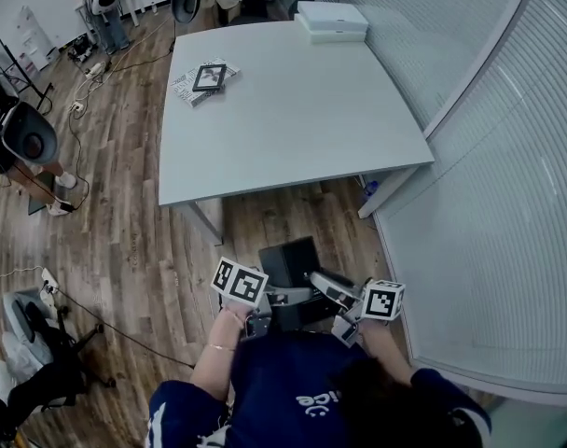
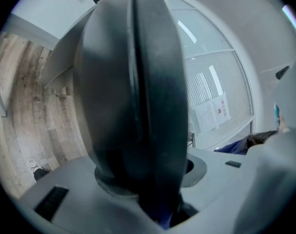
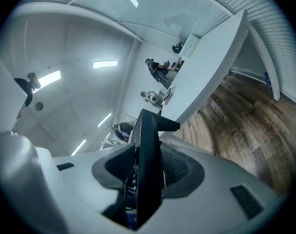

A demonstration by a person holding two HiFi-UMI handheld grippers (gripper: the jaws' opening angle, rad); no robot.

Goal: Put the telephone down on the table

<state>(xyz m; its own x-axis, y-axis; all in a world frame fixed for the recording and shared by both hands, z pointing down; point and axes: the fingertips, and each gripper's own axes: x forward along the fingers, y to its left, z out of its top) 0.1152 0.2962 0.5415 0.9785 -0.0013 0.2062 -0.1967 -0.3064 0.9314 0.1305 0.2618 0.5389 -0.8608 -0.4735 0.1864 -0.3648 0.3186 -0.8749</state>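
Two hand-held grippers (image 1: 269, 299) (image 1: 332, 292) around smooth black angular telephone (image 1: 288, 259); pale matte table (image 1: 293, 110)

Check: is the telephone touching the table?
Apart. The head view shows the telephone held over the wooden floor, clearly short of the table and its near edge.

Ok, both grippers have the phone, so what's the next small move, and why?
Probably carry the phone forward until it is over the table. The left gripper and right gripper both clamp it, but it hangs above the floor, short of the table's near edge.
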